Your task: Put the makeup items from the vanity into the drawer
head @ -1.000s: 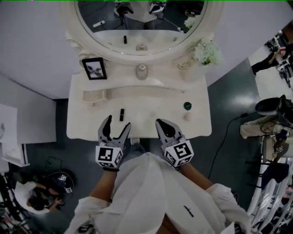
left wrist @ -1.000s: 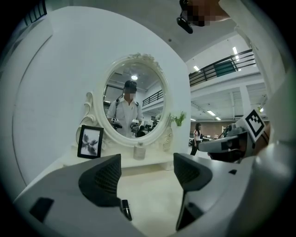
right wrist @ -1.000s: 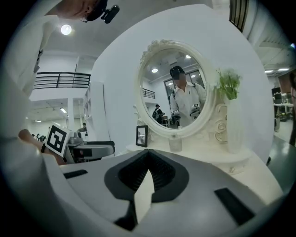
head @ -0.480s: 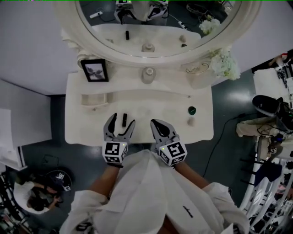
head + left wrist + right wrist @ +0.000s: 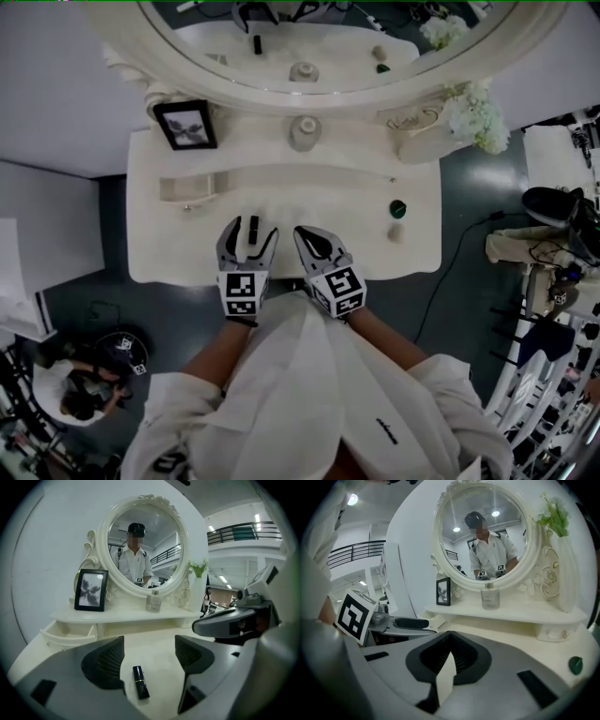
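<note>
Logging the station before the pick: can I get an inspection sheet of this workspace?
Surface: white vanity top, mostly bare.
Job's things: black lipstick lying flat; small green jar and beige item at right; drawer open at left.
Clutter: picture frame, perfume bottle, flower vase on shelf.
Grippers: left gripper open, astride lipstick; right gripper shut, empty.
Cables: black cable on floor, right.
Surroundings: person seated, lower left.

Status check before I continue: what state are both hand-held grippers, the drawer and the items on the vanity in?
Left hand-held gripper: open, jaws either side of the lipstick.
Right hand-held gripper: shut, empty.
Lipstick: closed, lying flat on the tabletop, not gripped.
Drawer: pulled open.
Green jar: on the tabletop, not in the drawer.
Perfume bottle: upright on the shelf.
</note>
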`<state>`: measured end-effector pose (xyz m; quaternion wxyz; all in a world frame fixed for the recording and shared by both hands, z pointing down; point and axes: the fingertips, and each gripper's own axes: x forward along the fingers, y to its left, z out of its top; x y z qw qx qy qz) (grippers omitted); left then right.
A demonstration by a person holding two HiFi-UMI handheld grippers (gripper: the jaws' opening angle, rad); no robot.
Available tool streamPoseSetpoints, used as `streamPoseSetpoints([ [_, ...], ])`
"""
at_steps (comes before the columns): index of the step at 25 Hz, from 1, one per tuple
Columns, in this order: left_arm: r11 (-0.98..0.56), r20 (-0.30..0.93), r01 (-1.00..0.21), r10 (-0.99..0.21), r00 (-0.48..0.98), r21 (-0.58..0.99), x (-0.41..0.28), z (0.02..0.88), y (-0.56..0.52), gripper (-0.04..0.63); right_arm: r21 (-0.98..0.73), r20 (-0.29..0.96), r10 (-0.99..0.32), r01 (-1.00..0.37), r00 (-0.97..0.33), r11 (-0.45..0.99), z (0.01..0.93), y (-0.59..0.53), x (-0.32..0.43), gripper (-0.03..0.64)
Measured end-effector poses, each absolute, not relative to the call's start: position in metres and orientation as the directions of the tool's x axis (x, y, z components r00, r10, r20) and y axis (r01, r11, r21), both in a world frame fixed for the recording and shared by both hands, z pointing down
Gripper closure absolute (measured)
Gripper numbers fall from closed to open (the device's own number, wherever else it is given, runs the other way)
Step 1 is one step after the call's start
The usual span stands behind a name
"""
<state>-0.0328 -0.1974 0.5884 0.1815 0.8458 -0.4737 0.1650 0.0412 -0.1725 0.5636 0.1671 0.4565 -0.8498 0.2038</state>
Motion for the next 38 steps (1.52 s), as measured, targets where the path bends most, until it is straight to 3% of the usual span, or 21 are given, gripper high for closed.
streamPoseSetpoints([
  [19, -0.422, 0.675, -0.904, -0.649, 0.35, 0.063, -0.042, 0.679, -0.188, 0.288, -0.222, 0.586, -0.533, -0.753, -0.611, 0.619, 0.638, -0.186, 0.008, 0.598],
  [38, -0.398, 0.73, -0.915, -0.605, 0.318, 0.069, -0.045, 0.704, -0.193, 0.357, -0.251, 0.597, -0.52, -0.757, -0.611, 0.603, 0.657, -0.192, 0.006, 0.598],
])
